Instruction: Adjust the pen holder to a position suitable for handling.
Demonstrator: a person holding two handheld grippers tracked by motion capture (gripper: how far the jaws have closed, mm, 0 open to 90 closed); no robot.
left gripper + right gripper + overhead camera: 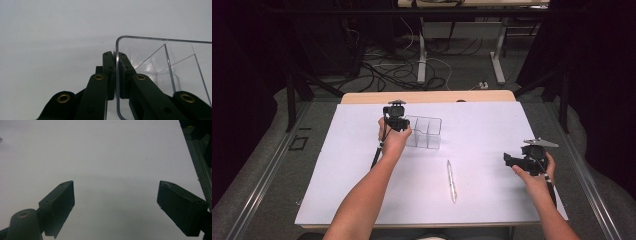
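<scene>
A clear plastic organiser box with inner dividers stands upright on the white table sheet, toward the far side and a little left of the middle. Its left wall sits between the two black jaws of the left gripper, which are pressed together on it. In the left gripper view the thin transparent wall runs straight up between the two pads, one pad on the outside and one inside the box, and the rounded top corner of the box rises just above the jaw tips. The person's left hand holds this gripper at the box's left end, with the forearm coming in from the near edge. A white pen lies flat on the sheet, nearer than the box and slightly to its right, well apart from both grippers. The right gripper rests low at the right side of the sheet, far from the box, its jaws spread wide over bare sheet with nothing between them.
</scene>
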